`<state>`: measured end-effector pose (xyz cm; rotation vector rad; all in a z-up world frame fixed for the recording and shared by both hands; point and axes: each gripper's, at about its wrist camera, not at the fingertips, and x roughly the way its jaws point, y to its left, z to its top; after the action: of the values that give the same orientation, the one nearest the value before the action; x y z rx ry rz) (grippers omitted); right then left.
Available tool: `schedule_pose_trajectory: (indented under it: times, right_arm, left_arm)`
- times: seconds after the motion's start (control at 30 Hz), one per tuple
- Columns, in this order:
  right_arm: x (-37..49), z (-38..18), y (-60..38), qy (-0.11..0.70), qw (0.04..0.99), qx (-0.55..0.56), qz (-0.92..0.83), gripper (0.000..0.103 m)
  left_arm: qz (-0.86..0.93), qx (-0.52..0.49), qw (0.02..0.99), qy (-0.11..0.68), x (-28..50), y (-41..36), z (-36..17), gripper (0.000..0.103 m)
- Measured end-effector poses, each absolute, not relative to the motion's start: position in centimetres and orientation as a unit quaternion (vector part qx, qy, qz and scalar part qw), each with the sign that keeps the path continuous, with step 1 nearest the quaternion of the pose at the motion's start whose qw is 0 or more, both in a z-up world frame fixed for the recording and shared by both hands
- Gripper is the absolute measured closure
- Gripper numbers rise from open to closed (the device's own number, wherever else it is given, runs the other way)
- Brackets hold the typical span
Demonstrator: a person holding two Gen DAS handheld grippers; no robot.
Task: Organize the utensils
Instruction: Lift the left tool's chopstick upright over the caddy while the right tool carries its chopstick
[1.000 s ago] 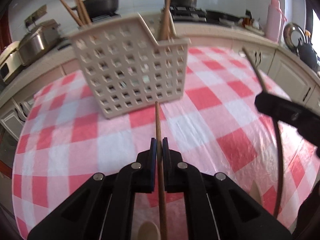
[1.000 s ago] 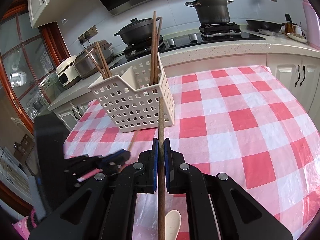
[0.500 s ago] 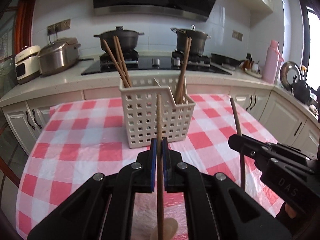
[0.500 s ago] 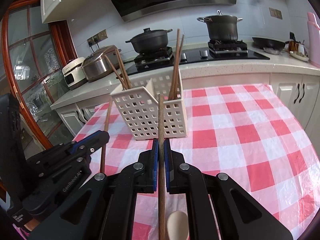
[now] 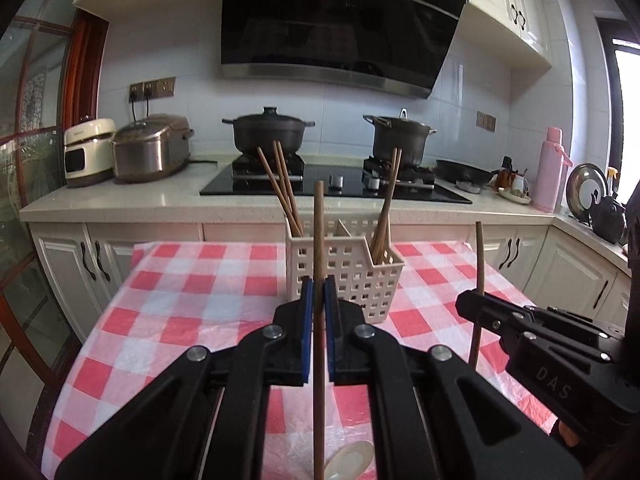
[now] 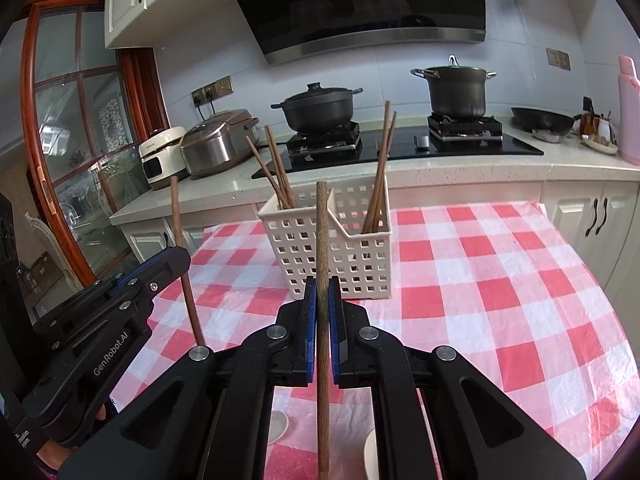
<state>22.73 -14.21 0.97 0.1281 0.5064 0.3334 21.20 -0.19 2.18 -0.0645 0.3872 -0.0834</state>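
A white perforated basket (image 5: 352, 276) (image 6: 340, 256) with two compartments stands on the checked table; brown chopsticks (image 5: 282, 188) lean in its left compartment and more (image 5: 388, 200) in its right. My left gripper (image 5: 319, 292) is shut on one upright brown chopstick (image 5: 319, 224), held above the table in front of the basket. My right gripper (image 6: 321, 292) is shut on another upright chopstick (image 6: 321, 232); it also shows at the right of the left wrist view (image 5: 478, 300). The left gripper shows in the right wrist view (image 6: 176, 256).
The red-and-white checked tablecloth (image 6: 480, 280) covers the table. Pale spoons lie on it below the grippers (image 5: 348, 456) (image 6: 276, 424). Behind are a counter with two black pots (image 5: 268, 134), rice cookers (image 5: 148, 148) and a pink flask (image 5: 554, 168).
Both grippers have drawn back and levelled out with their chopsticks, so the basket now looks smaller and farther away. Both stay shut on their chopsticks.
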Motion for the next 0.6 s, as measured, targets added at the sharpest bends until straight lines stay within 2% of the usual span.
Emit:
schedule_pose_trajectory:
  times: [0.6]
  right_arm:
    - [21.5, 3.7, -13.4, 0.205, 0.965, 0.032, 0.161, 0.097]
  left_arm:
    - [-0.038, -0.022, 0.985, 0.168, 19.3, 0.2, 4.7, 0.097]
